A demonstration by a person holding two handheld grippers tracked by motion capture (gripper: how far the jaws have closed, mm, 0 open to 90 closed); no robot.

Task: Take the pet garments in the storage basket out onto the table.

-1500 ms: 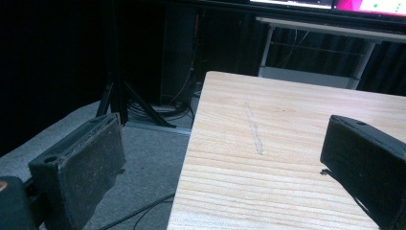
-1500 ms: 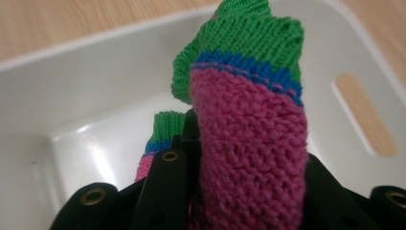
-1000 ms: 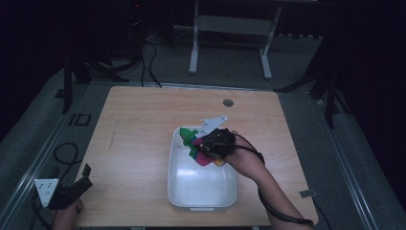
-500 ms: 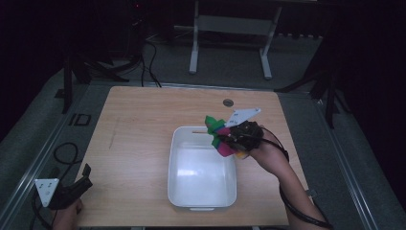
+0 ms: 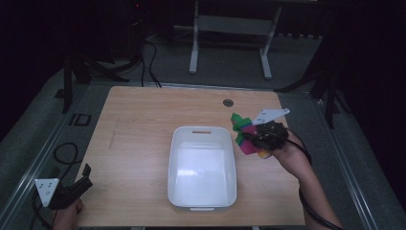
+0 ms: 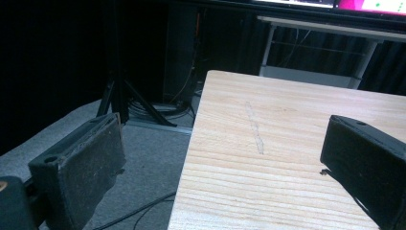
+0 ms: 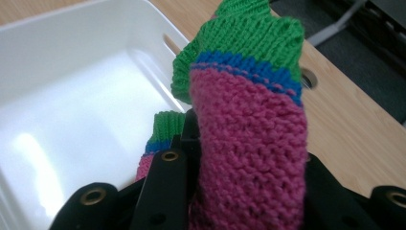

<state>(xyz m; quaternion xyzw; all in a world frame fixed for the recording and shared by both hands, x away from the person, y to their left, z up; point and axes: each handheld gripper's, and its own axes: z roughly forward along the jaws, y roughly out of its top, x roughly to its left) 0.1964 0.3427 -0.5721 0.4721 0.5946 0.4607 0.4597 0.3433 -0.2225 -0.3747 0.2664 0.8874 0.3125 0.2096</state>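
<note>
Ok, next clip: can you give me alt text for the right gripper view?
A knitted item in pink with blue and green bands is clamped in the right gripper, close to the camera. Behind it lie an empty white bin and a wooden table with a round cable hole.

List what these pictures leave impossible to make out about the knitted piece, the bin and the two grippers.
- Knitted piece: whether sock or mitten; bunched and close in the right gripper view, small in the high view.
- Right gripper: jaw tips, covered by the knit.
- White bin: near end cut off by the frame in the right gripper view.
- Left gripper: dim and small in the high view.
</note>
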